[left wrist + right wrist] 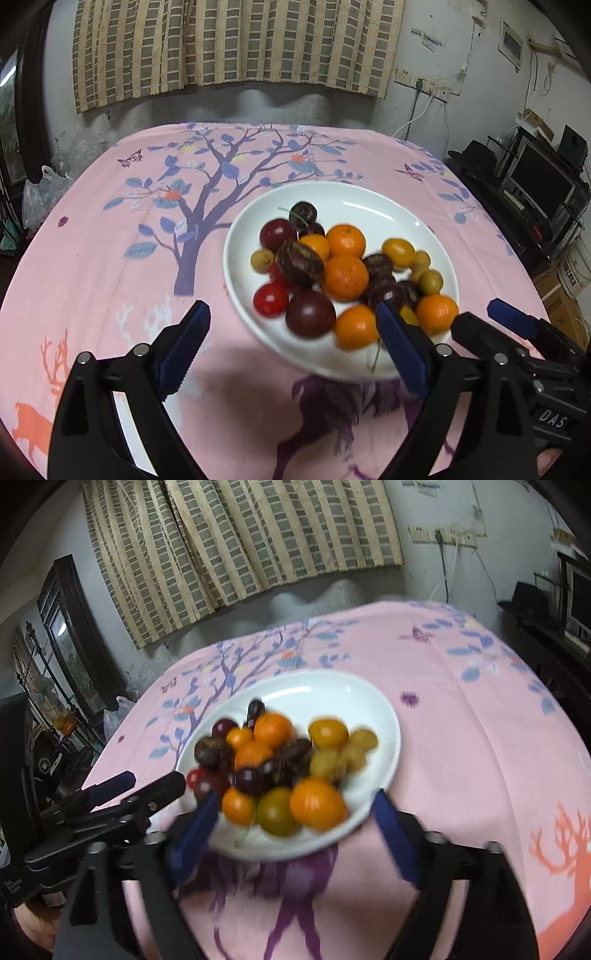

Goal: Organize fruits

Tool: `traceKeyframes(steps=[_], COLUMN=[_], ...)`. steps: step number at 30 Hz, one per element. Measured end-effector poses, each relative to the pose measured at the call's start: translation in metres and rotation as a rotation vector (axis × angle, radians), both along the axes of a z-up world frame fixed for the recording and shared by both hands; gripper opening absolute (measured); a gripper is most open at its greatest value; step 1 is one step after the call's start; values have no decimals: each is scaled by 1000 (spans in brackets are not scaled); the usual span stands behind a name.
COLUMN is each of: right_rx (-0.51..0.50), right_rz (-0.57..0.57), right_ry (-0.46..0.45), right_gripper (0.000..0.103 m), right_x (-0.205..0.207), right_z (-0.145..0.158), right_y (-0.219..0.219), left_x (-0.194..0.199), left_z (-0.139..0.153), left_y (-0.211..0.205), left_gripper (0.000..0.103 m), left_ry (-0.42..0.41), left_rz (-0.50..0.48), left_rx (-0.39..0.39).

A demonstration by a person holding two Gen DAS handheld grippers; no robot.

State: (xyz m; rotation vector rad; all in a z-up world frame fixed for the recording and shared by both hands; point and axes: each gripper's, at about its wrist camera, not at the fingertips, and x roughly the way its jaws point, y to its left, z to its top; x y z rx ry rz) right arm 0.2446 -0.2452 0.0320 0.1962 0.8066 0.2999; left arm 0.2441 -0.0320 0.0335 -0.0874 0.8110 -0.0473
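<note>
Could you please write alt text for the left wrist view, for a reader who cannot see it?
A white plate piled with oranges, dark plums and small red and yellow fruits sits on a pink tree-print tablecloth. The left tongs stand open and empty before it.

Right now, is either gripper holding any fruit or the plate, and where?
Nothing is held. The left gripper and right gripper are both open, empty, near the plate.

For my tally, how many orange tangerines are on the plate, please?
5 tangerines: two mid-pile, a smaller one left of them, two nearest the camera; others may be hidden.
</note>
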Motion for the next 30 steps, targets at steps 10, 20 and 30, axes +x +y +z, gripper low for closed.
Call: traceKeyframes(steps=[10,20,30], right_rx=[-103,-194,-237], right_rz=[35,85,92], right_ry=[74,75,73], right_gripper=[99,99,99], right_x=[-59,-102,-107], right_z=[-23,-44,-54], right_y=[8,25,27], left_x=[-70,-114,-119], left_z=[-26,-32,-56], left_y=[5,18,22], left_gripper=[95,98,98], left_ry=[41,51,78], left_rz=[14,-3,7], left_rx=[80,-3,17])
